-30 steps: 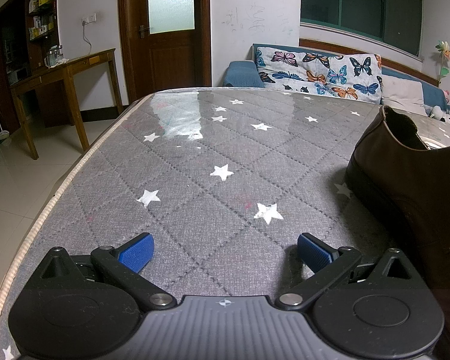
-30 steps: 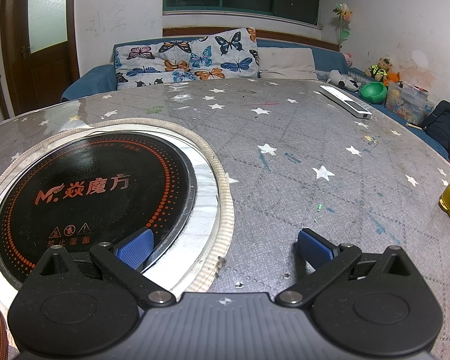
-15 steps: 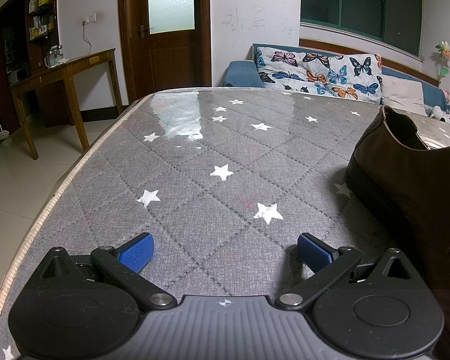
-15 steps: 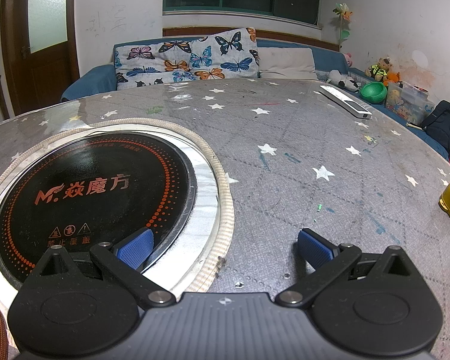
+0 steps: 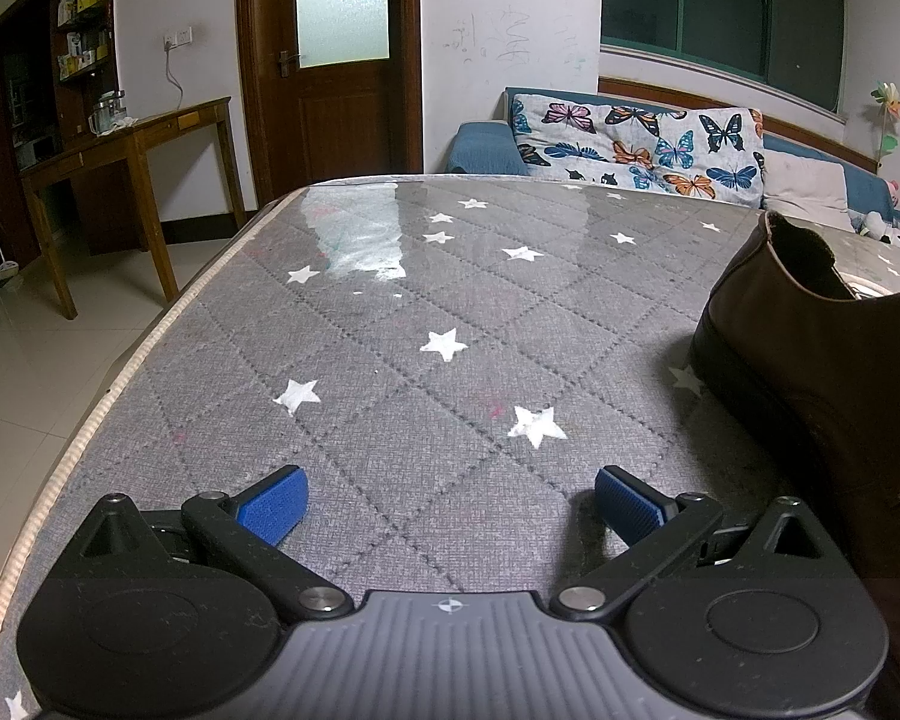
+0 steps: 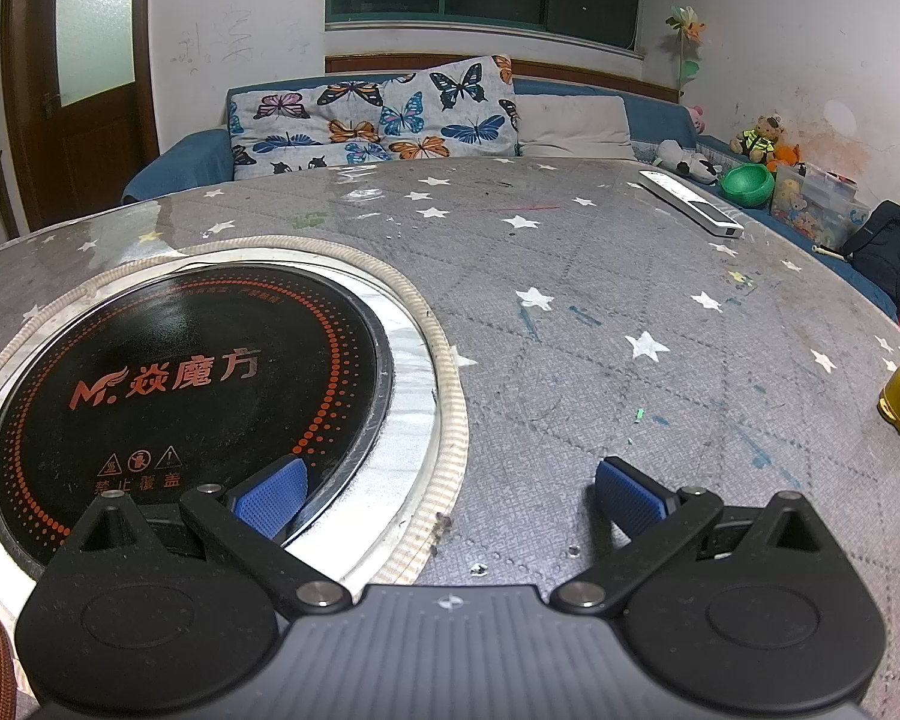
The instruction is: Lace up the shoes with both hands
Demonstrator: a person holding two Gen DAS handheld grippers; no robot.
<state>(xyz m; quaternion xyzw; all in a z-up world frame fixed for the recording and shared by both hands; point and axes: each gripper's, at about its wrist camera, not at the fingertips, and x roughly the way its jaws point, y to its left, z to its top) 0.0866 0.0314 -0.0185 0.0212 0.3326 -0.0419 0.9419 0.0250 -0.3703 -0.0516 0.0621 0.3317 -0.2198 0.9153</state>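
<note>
jaws: my left gripper (image 5: 447,498) and right gripper (image 6: 447,495) are both gaping wide, holding nothing | shoe (image 5: 822,372) is sitting at right edge of left view, on the starred table (image 5: 390,312) | lace end (image 6: 0,654) is showing lower left, right view | change: nothing is moving since a second ago, lacing isn't starting yet

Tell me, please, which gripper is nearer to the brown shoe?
Left. The shoe sits just right of the open left gripper; the right gripper faces the cooktop, no shoe visible.

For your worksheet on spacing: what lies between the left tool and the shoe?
Only bare starred cloth separates the left tool from the shoe, per the left wrist view.
</note>
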